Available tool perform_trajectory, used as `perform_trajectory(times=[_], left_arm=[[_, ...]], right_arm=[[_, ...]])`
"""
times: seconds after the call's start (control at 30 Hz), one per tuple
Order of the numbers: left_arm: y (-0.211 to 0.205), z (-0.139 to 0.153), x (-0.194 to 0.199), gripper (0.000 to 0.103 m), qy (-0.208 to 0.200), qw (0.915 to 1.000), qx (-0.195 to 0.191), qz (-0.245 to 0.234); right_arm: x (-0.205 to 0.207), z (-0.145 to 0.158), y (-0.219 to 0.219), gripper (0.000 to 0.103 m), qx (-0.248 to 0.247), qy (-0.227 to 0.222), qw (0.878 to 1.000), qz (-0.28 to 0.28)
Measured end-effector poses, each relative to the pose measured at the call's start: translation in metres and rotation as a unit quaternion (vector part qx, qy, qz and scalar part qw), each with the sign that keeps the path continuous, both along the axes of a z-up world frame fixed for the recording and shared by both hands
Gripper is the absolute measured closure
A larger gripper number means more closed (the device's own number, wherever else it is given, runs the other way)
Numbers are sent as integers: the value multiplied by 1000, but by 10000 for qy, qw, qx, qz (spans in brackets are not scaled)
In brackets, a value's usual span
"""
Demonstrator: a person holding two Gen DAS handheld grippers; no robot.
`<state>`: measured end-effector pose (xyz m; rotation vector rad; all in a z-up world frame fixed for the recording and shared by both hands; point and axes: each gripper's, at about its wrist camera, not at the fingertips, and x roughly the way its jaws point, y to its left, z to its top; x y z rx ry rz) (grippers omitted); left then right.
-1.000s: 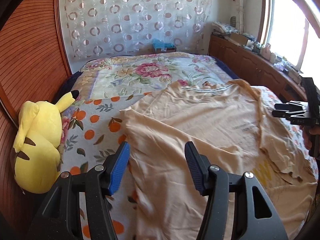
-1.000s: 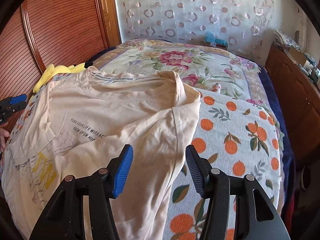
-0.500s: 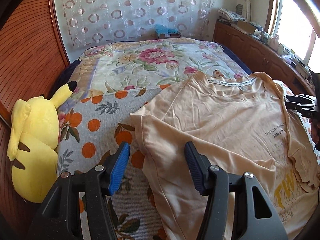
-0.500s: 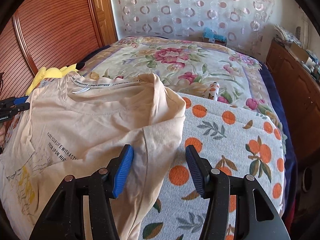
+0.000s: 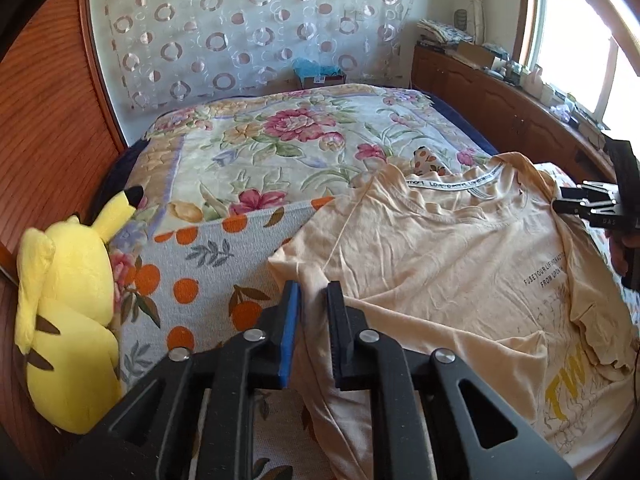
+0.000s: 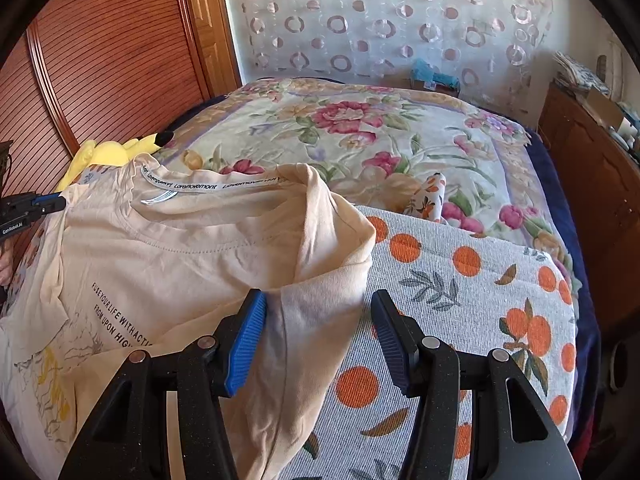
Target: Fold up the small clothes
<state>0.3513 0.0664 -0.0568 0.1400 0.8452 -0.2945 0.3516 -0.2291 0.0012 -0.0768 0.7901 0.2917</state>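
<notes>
Left wrist view: jaws closing since a second ago, left gripper (image 5: 311, 294) now pinching the left sleeve edge of the peach T-shirt (image 5: 440, 264).
Meaning: one sleeve is secured, judged ready for folding inward.
Clearance: Pikachu plush (image 5: 68, 312) sitting well apart at the bed edge.
Right wrist view: right gripper (image 6: 318, 310) standing spread, the other sleeve lying between its jaws, ungripped.
Room: orange-print blanket (image 6: 460, 280) lying bare alongside.
</notes>
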Motion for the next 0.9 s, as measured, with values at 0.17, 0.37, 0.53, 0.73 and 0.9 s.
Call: perform_trajectory(times=[0.17,0.37,0.53,0.73,0.9], left_arm=[[7,9,1,22,-365,9988,197,248],[10,-2,10,22,-5,9996,238,150],[5,-23,15,22,474,9982,353,103],[9,-26,20,22,605,9980,69,146],[10,-26,22,22,569,9983,-15,111]], right_arm=[[2,1,2,46,-38,-12,10000,23],[4,0,3,46,-59,-32,10000,51],[6,1,2,46,-69,-29,9999,76],[7,0,7,46,-160,-63,9998,74],[8,-1,8,46,-220,-87,9997,92]])
